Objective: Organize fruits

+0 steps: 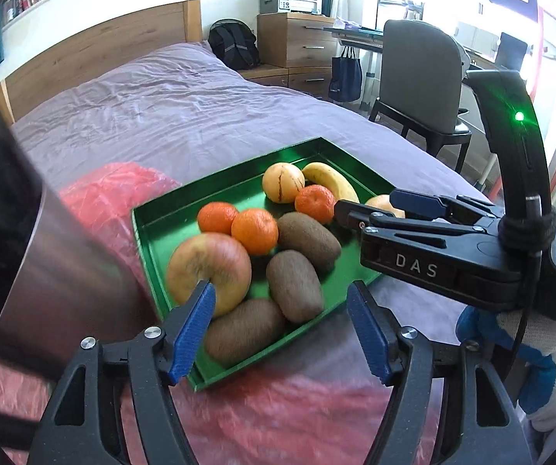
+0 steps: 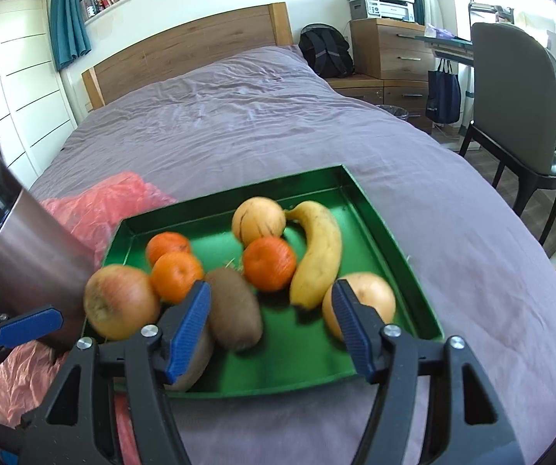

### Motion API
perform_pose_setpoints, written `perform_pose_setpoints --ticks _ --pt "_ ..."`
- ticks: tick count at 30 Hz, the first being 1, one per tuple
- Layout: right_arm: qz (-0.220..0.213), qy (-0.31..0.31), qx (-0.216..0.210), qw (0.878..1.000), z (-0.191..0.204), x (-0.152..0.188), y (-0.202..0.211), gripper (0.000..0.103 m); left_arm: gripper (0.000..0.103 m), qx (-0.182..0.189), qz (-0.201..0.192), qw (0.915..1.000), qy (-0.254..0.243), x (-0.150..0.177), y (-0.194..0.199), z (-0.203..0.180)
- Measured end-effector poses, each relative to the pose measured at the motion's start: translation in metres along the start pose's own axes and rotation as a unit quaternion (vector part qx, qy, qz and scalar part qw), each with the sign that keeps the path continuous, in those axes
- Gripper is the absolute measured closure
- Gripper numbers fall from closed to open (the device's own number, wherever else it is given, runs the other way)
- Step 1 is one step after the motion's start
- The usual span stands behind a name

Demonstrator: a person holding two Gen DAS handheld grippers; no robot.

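Closest in, the left gripper (image 1: 281,329) has its blue pads spread apart with nothing pinched between them, hanging over the near edge of the green tray (image 1: 239,190). Same deal with the right gripper (image 2: 270,327): jaws wide, empty, over the tray's near side.

The tray sits on the purple bed (image 2: 239,116), and all the fruit is in it. From the right wrist view: a big apple (image 2: 121,302) at about 9 o'clock in the tray, a kiwi (image 2: 235,308) right beside it toward the middle, two mandarins (image 2: 177,275) just behind those, a third mandarin (image 2: 270,263) near centre, a banana (image 2: 318,252) curving along at 3 o'clock, and a pale round fruit (image 2: 370,298) at 4 o'clock partly behind the right finger. Another yellowish round fruit (image 2: 258,217) sits at 12. The left wrist view shows three kiwis in total (image 1: 297,285).

Pink plastic bag (image 2: 103,201) lies crumpled at the tray's 9–10 o'clock, touching it. A metal cylinder (image 2: 26,263) looms on the left. Further back: wooden headboard (image 2: 185,46), backpack (image 2: 326,52), chair (image 2: 514,104).
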State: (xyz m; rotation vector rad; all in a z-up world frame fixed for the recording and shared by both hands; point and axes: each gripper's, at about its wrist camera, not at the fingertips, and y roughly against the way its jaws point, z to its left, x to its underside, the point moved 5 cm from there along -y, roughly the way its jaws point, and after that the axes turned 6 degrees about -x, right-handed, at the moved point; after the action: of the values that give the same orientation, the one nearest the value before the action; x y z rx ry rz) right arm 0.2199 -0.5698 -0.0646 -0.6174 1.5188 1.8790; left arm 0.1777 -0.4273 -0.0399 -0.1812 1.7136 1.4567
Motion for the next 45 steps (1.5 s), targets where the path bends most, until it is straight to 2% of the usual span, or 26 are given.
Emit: perform_pose_setpoints --ticks 2,5,8,9,18,28,36,45 --pt "0.004 0.005 -0.003 1.000 0.010 0.008 0.009 0.000 0.038 -0.005 0.002 1.0000 0.005 0.008 0.010 0.004" --pt "0.006 0.009 -0.008 1.000 0.024 0.023 0.023 0.000 0.037 -0.011 0.006 0.9999 0.012 0.023 0.026 0.010" --pt "0.008 0.016 -0.010 1.000 0.038 0.037 0.037 0.000 0.006 -0.028 0.001 0.9994 0.020 0.041 0.044 0.022" --pt "0.008 0.017 -0.012 1.000 0.044 0.043 0.042 0.000 0.005 -0.033 -0.003 0.9992 0.025 0.046 0.049 0.026" --pt "0.014 0.029 -0.009 0.999 0.070 0.076 0.077 0.000 0.005 -0.061 0.000 0.9964 0.059 0.087 0.089 0.057" --pt "-0.002 0.049 0.001 0.999 0.089 0.093 0.113 0.000 0.005 -0.088 0.000 0.9930 0.079 0.116 0.122 0.079" --pt "-0.019 0.070 -0.007 0.997 0.111 0.104 0.135 0.000 0.005 -0.108 -0.005 0.9906 0.084 0.133 0.144 0.095" --pt "-0.022 0.076 -0.001 0.997 0.115 0.107 0.146 0.000 0.005 -0.115 -0.017 0.9887 0.094 0.138 0.158 0.108"
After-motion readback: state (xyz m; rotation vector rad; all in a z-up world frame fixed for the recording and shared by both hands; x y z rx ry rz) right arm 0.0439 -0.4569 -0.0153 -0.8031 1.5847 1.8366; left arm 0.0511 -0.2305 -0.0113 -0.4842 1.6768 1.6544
